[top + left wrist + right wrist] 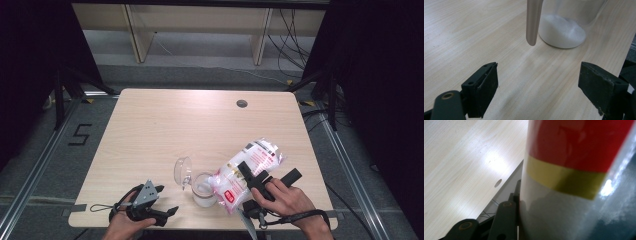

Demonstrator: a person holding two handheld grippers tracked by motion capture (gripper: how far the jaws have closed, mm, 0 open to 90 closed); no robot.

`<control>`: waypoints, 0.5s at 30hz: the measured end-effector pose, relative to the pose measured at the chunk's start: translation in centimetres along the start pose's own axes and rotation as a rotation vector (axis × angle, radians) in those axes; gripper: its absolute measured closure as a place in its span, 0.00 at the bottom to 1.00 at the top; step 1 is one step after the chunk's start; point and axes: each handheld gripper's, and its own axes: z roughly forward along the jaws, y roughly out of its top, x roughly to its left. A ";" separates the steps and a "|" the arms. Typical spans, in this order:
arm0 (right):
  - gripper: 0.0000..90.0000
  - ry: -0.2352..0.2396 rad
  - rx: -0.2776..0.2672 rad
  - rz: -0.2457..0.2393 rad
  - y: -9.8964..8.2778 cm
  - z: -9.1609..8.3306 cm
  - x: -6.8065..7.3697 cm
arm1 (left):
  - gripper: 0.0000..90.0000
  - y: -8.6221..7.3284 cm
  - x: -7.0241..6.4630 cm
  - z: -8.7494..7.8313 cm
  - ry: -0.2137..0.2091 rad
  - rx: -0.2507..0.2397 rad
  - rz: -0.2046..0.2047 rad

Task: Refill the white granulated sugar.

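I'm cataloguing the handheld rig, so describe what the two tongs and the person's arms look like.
Both tongs are black. The left tongs carry a grey three-cornered plate on top and a thin black looped cable; seen close up, their blocky matte pads hang from arms with round rivets. The right tongs have long bar-shaped jaws and a black cable across the wrist. Both forearms are bare, with no sleeves.

My left gripper point(167, 214): jaws wide apart, low over the table edge. My right gripper point(245, 172): clamped, raised, angled forward.

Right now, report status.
Right claw clamped on bag, tipped over jar. Left claw open, empty. Jar part-filled with white powder, lid open. Nothing blocking.
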 end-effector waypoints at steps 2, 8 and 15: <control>0.75 0.000 0.000 -0.001 0.0 0.0 0.1 | 0.18 0.0 0.0 0.0 0.000 0.000 -0.001; 0.75 0.003 -0.007 0.000 0.1 0.0 0.0 | 0.18 0.0 0.0 0.0 -0.001 0.001 -0.009; 0.75 0.003 0.000 0.002 0.0 0.0 0.0 | 0.18 0.0 0.0 0.0 0.000 -0.001 -0.009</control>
